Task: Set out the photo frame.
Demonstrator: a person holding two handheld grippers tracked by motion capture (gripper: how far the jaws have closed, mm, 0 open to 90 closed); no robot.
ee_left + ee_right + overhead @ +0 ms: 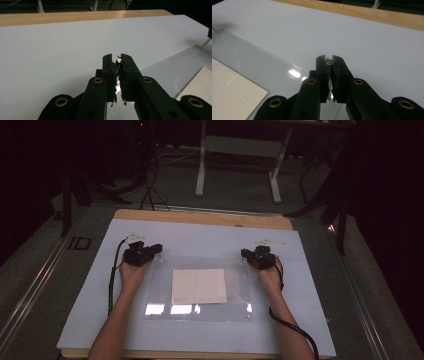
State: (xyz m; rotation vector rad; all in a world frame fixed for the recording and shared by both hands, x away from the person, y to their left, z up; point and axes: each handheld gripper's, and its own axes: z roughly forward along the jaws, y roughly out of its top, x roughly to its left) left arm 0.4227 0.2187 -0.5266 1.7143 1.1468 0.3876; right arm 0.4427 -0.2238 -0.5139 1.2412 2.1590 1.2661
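Observation:
A clear acrylic sheet (200,312) lies on a white board (200,237), with a cream paper (198,286) under its middle. My left gripper (156,249) is at the sheet's far left corner. In the left gripper view its jaws (118,62) are shut on a small glinting pin (119,60). My right gripper (245,253) is at the far right corner. Its jaws (329,62) are shut on a small metal pin (329,61). The sheet (249,57) and the paper (232,95) lie to the left in the right gripper view.
The board rests on a wooden table (200,217). Two small white labels (135,236) (270,241) lie on the board behind the grippers. A white table frame (240,150) and cables (150,185) stand on the floor beyond.

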